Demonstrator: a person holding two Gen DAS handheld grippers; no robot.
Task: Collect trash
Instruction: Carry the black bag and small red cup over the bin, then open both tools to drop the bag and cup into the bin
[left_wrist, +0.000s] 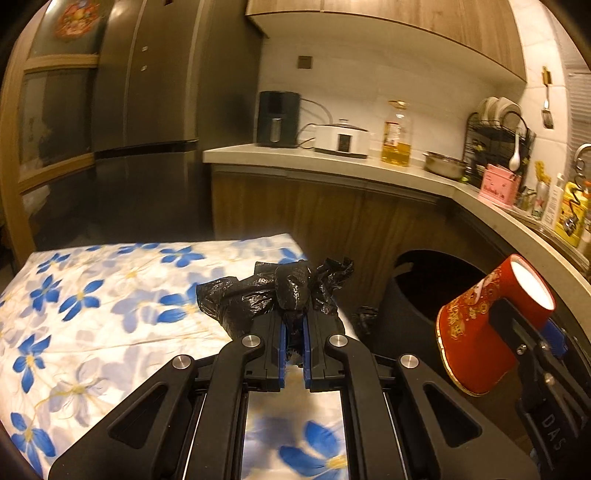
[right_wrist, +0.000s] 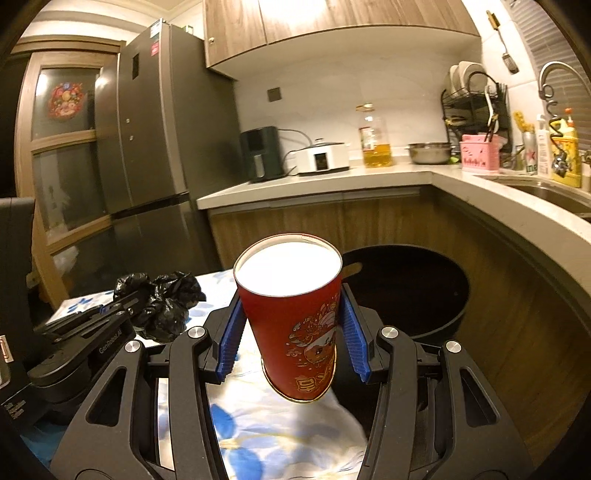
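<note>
Dim, warm yellow indoor light. The wall (right_wrist: 332, 85) under the cabinets is brightest; the fridge (left_wrist: 147, 110) sits in shadow, slightly blurred. Fisheye distortion bends the countertop (right_wrist: 517, 206), with black corners around both pictures.

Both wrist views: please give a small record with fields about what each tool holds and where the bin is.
left tool: shut on the crumpled black plastic bag, above the table's blue-flowered white cloth
right tool: shut on the red paper cup with gold pattern, held tilted
cup inside: white, looks empty
dark round bin: on the floor past the table edge, open, beside the wooden counter cabinets
trash in the bin: cannot tell, interior is dark
</note>
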